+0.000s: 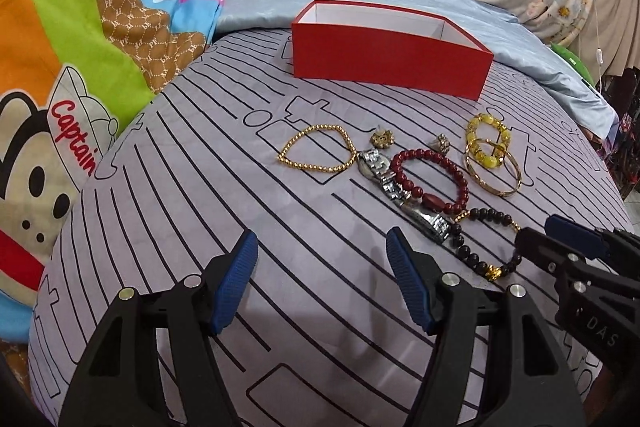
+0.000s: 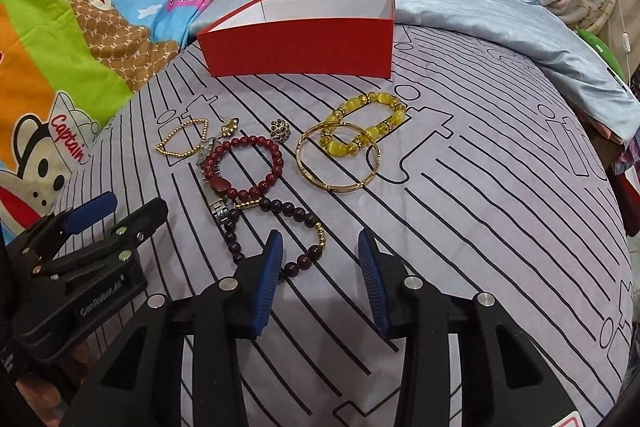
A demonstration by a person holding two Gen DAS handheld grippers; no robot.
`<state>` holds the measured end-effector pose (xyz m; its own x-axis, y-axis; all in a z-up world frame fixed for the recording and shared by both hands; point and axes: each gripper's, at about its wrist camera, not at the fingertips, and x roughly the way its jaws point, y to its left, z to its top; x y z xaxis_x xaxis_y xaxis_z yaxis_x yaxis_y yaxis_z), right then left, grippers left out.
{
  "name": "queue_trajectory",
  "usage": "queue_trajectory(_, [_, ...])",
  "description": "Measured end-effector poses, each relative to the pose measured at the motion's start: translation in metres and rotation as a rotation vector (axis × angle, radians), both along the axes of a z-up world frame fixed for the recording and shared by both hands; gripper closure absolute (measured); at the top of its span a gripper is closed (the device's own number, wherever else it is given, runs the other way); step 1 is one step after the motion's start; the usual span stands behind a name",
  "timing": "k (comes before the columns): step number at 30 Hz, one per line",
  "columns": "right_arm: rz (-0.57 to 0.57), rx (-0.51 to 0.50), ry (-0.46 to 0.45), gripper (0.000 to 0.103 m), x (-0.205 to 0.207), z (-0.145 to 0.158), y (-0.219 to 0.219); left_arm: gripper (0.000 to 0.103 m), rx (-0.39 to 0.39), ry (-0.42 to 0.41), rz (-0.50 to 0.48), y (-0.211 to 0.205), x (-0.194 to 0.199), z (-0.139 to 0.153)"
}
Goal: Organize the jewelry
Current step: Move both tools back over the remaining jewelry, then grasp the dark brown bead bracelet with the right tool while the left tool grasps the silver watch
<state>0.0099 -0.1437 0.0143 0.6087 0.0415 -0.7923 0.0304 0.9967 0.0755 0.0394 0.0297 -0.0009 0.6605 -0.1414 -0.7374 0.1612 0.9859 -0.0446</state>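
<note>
On the bed, a lilac sheet with black line print [image 1: 168, 211] carries the jewelry in a loose cluster, in front of an open red cardboard box with a white inside [image 1: 390, 61] that looks empty from here. A heart-shaped gold bead bracelet [image 1: 318, 149] lies furthest left, touching a silver metal watch [image 1: 394, 189]. A dark red bead bracelet [image 2: 244, 167] lies across the watch, and a yellow bead bracelet [image 2: 366, 123] overlaps a thin gold bangle [image 2: 338, 157]. Two small ornate rings [image 2: 279, 127] sit nearer the box.

The left tool [image 1: 322, 287] hangs with jaws wide over bare sheet. The right tool [image 2: 318, 281] is partly open, nothing gripped, its left pad just beside a dark brown bead bracelet with gold accents [image 2: 276, 223].
</note>
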Motion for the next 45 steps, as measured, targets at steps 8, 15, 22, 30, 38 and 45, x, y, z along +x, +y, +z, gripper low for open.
queue_trajectory(8, [0.0, -0.014, 0.009, 0.075, 0.013, -0.011, 0.004, 0.04, -0.033, 0.019, 0.001, 0.004, 0.001, -0.003])
queue_trajectory(15, [0.016, -0.059, -0.011, 0.085, 0.014, -0.013, 0.008, 0.039, -0.025, 0.028, -0.007, 0.002, 0.003, -0.004])
queue_trajectory(22, [0.014, -0.045, -0.015, 0.096, 0.005, -0.012, 0.003, 0.039, -0.047, 0.037, -0.002, 0.006, 0.005, -0.005])
queue_trajectory(30, [-0.012, 0.002, -0.024, 0.098, -0.016, -0.013, -0.011, 0.039, -0.053, 0.033, -0.021, -0.003, 0.006, 0.0])
queue_trajectory(38, [-0.017, 0.026, -0.026, 0.098, -0.017, -0.013, -0.013, 0.039, -0.037, 0.04, -0.066, -0.031, 0.02, 0.0])
queue_trajectory(45, [-0.015, 0.027, -0.025, 0.098, -0.017, -0.014, -0.014, 0.037, -0.004, 0.043, -0.064, -0.041, 0.032, -0.005])
